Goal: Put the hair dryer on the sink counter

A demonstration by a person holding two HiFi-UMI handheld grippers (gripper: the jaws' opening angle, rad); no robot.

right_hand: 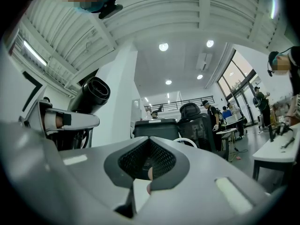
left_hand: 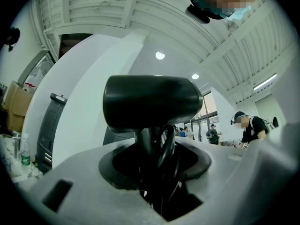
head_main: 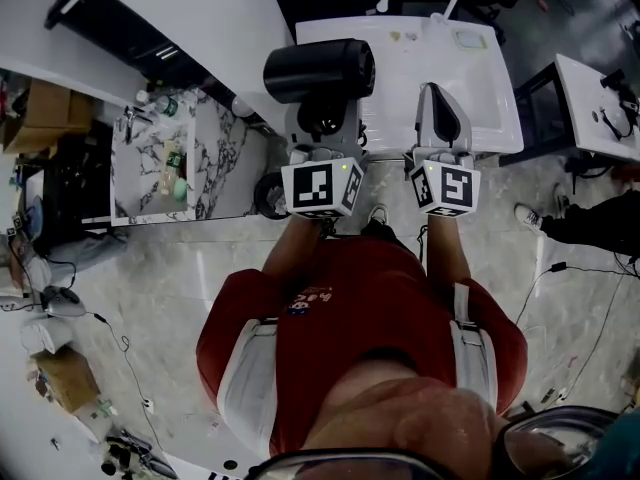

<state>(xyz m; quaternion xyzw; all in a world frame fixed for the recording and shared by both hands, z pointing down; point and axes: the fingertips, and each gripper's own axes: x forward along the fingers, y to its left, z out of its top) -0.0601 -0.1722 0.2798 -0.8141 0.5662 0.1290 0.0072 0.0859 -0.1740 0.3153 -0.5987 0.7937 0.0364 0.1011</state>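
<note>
Head view: left tongs (head_main: pixel 325 123) clamp the hair dryer (head_main: pixel 318 70) upright by its handle, sink counter (head_main: pixel 400 78) just ahead; right tongs (head_main: pixel 441 103) alongside, pinched together, empty.

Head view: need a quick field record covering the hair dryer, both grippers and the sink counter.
left gripper: shut on hair dryer handle, cord bunched alongside
hair dryer: black, held upright, barrel on top, not yet set down
right gripper: jaws together, empty
sink counter: white, ahead of both grippers, faucet at far edge
</note>
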